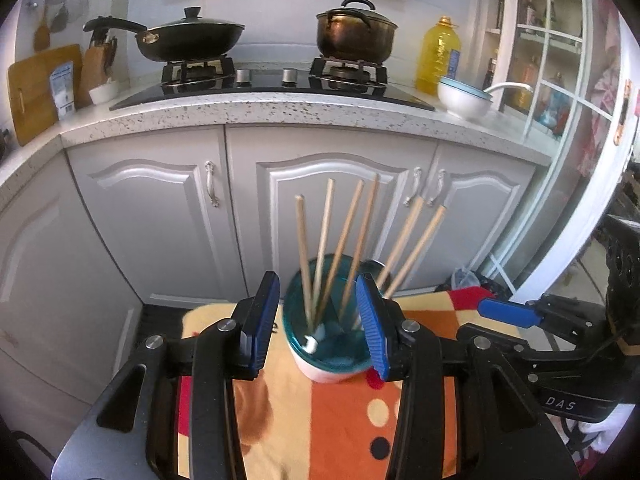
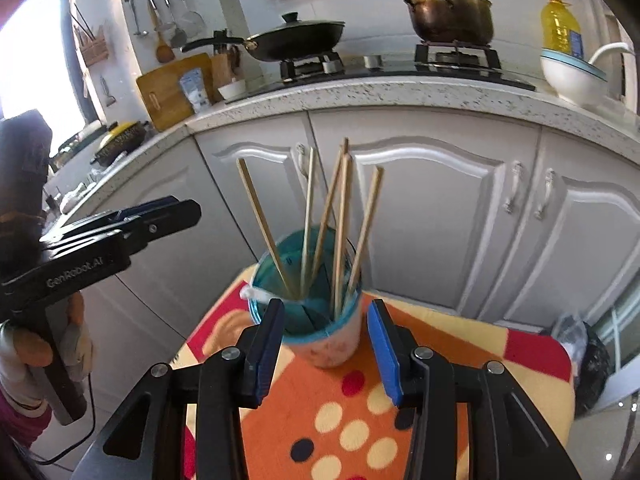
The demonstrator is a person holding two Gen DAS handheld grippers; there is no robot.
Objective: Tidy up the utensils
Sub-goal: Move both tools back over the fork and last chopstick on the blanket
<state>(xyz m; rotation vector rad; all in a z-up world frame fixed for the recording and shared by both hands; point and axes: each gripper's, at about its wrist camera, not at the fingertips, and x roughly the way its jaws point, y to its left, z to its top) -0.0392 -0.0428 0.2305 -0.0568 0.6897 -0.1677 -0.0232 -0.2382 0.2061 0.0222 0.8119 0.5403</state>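
- My left gripper (image 1: pixel 318 322) has its jaws partly apart, nothing between the blue pads; it sits just short of the cup, which shows in the gap between them.
- My right gripper (image 2: pixel 326 350) is the same: jaws part-open, holding nothing, cup framed between the pads but not touched as far as I can tell.
- Task items: six thin, pale wooden chopsticks (image 1: pixel 344 240) stand splayed, tips down, in a round cup with a teal inside and white outside (image 1: pixel 320 372). The cup sits upright on an orange, red and cream patterned cloth with dots (image 2: pixel 352 412), over a small stand in front of the grey-white kitchen cabinets (image 1: pixel 160 208).
- There is something small and white at the cup's rim (image 2: pixel 256 294); I cannot tell what it is.
- Handling, my judgement: the sticks are light, stiff and smooth, so they are likely to pivot or slip in a pinch. Grip one mid-shaft above the rim, pads square to the stick.
- They lean loose against each other, so pulling one may shift the rest.
- The cup looks ceramic: rigid, breakable, likely top-heavy with the sticks in it. The cloth is soft underneath, so side knocks could tip it. If moving it, clamp the outer wall low.
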